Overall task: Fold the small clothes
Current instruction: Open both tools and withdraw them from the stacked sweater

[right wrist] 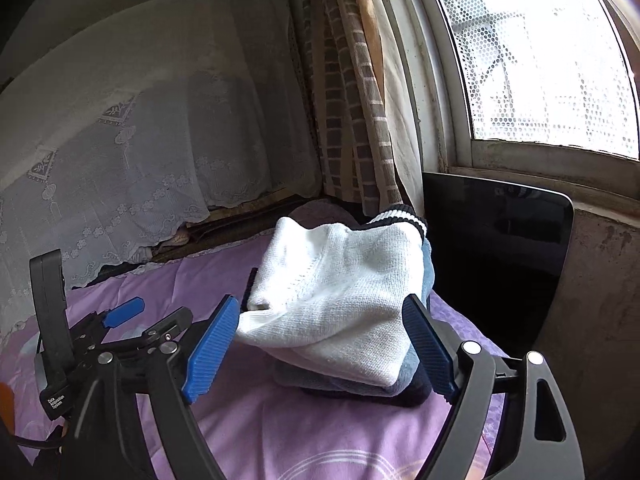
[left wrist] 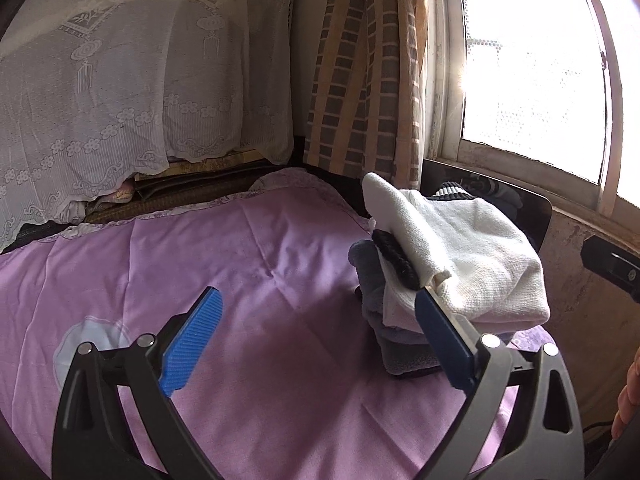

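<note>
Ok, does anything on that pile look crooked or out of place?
Yes. The white knit garment on top of the folded stack lies skewed, bunched, overhanging the left side, one corner poking up at the back. Both hand-held grippers are open, holding nothing.

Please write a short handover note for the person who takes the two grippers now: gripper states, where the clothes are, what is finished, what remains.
Left gripper: open, holding nothing, over the purple bedsheet.
Right gripper: open, jaws either side of the white knitted garment; no grip visible.
Clothes: that garment tops a stack of folded grey and blue clothes by the black panel.
Done: stack folded.
Left: top piece looks loose; tidy it, perhaps.
</note>
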Motion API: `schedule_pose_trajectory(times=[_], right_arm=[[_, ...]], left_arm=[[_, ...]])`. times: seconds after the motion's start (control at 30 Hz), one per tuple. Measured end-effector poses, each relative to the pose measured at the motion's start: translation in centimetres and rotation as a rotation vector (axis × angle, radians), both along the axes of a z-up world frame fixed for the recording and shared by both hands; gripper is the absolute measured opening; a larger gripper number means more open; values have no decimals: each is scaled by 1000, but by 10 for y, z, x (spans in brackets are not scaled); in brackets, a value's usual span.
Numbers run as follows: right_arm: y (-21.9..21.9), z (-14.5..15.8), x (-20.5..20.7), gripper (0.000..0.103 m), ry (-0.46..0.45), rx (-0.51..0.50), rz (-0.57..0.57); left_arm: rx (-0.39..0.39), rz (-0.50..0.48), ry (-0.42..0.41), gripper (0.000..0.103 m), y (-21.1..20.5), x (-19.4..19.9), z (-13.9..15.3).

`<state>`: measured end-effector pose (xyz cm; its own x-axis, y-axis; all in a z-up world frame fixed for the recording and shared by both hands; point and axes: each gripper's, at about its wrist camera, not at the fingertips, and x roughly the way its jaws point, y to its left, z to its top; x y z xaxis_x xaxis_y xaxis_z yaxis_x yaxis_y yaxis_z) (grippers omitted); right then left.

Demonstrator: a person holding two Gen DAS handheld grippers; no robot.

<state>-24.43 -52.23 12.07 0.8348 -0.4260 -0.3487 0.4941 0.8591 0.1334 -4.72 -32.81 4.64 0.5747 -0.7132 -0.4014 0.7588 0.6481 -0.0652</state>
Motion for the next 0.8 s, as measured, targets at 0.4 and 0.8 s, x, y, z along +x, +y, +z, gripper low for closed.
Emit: schedule_pose_trajectory(times=[0.4, 0.8], right_arm=[[37, 13, -14, 92, 18, -41, -9], [42, 14, -20, 93, 4, -34, 11]], left_arm=[[-13, -32, -64, 98, 24, -29, 14], [-1, -211, 43, 98, 23, -37, 15]])
